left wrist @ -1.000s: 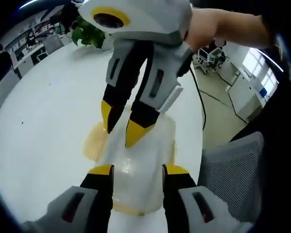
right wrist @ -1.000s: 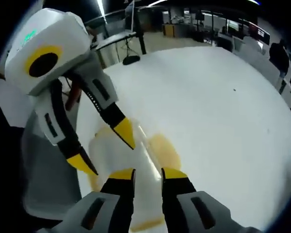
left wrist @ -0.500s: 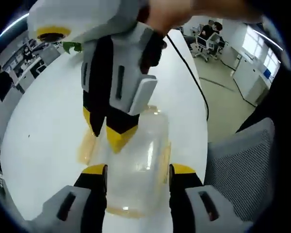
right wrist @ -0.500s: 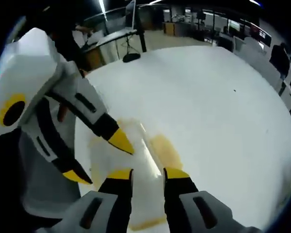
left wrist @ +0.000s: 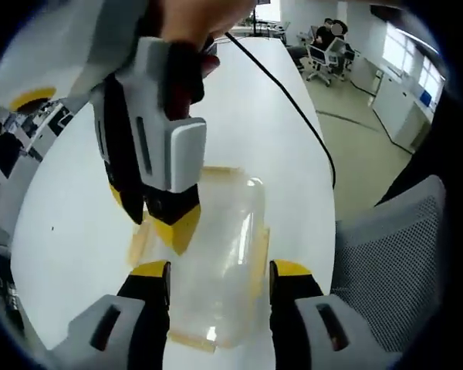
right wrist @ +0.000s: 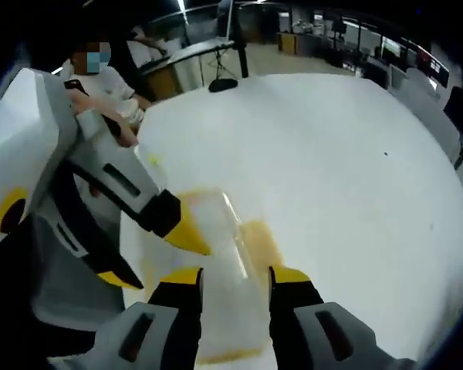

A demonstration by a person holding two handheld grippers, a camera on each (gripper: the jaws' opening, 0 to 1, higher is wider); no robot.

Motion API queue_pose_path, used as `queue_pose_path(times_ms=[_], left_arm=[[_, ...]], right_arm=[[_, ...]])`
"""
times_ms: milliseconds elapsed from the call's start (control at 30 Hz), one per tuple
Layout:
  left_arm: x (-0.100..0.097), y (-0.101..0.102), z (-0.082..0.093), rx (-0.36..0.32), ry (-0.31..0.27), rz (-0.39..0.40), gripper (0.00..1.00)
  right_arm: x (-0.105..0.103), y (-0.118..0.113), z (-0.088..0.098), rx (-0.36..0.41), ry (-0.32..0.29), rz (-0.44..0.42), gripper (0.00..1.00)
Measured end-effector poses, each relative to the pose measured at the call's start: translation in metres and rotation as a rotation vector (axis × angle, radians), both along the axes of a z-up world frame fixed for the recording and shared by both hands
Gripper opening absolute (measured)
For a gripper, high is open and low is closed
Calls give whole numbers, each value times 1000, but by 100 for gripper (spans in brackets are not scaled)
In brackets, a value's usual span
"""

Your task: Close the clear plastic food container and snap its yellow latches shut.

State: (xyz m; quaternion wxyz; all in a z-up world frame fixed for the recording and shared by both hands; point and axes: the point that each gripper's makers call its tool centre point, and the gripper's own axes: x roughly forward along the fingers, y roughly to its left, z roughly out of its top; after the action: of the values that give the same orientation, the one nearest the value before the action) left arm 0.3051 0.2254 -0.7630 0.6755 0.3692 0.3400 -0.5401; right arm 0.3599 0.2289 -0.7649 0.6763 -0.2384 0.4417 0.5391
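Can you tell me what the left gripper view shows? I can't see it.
A clear plastic container with yellow latches lies on a white table. The left tool is open around it, and the right tool reaches down at its edge.

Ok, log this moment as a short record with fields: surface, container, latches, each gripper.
surface: round white table
container: clear rectangular plastic food container, lid on, lying flat on the table
latches: yellow latch on one long side looks flared outward; whether the others are snapped cannot be told
left gripper: open, jaws either side of the container
right gripper: open, yellow tips over the container's lid
background: grey mesh chair beside the table
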Motion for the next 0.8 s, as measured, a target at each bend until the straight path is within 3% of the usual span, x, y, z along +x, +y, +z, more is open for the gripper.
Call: queue_pose_path(times_ms=[533,800], left_arm=[[-5,-7,-1,7,-3,12,53],[2,-7,-6,42,-53,1,55]], right_arm=[[1,6,-4,-37,78,82,35],[-1,8,-7,-45,119,136,36]])
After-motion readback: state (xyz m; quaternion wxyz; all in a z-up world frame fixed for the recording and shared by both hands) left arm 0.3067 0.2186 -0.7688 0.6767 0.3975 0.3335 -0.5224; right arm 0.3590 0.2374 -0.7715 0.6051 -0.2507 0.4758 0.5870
